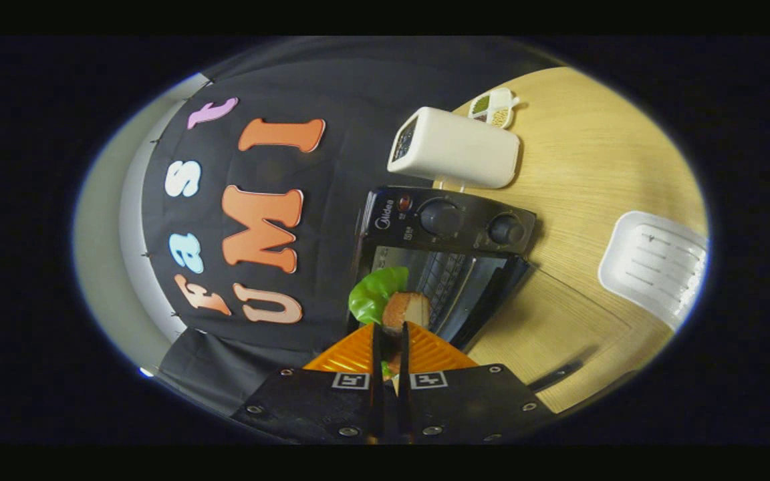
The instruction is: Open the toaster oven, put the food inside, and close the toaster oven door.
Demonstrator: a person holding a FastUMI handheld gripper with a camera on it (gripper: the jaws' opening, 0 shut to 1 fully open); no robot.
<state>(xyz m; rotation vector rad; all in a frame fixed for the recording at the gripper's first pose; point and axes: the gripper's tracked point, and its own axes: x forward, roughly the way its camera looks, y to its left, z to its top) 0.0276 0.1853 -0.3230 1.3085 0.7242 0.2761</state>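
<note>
My gripper is rolled sideways, so the table stands like a wall beside it. Its two orange fingers are pressed together on a piece of toy food, a brown bread-like slice with a green lettuce leaf sticking out past the tips. Just beyond the food stands the black toaster oven with two knobs. Its glass door hangs open, and the wire rack shows inside. The food hovers in front of the opening.
A white boxy appliance stands beside the oven on the wooden table. Beyond it is a small white dish with seasonings. A white ribbed tray lies nearer the table's edge.
</note>
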